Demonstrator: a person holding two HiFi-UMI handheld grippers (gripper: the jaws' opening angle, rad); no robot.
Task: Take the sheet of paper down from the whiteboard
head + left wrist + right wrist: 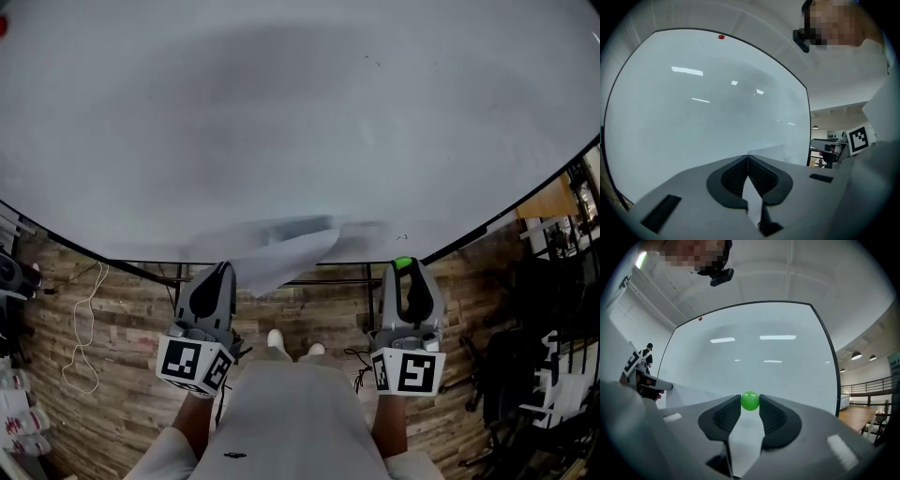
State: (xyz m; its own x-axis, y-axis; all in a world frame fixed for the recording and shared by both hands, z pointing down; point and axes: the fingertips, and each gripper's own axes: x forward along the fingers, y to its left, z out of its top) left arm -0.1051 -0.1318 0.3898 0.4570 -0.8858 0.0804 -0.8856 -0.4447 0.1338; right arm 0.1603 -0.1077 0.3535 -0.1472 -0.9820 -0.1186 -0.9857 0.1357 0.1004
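The white sheet of paper (286,251) hangs off the whiteboard (281,112), blurred, by the board's lower edge. My left gripper (223,268) is shut on the sheet's corner. In the left gripper view the jaws (748,157) are pressed together, with the paper's edge (780,152) showing just beyond them. My right gripper (403,264) is level with the left one and shut on a small green ball magnet (750,401), which sits between its pads. The right gripper view also shows the sheet (686,392) at the left. Both grippers point at the board.
A red magnet (721,36) stays at the whiteboard's top edge. The board stands on a wood-pattern floor (122,375). A white cable (84,337) lies at the left, and dark chairs and racks (534,375) crowd the right. My feet (291,345) are below the board.
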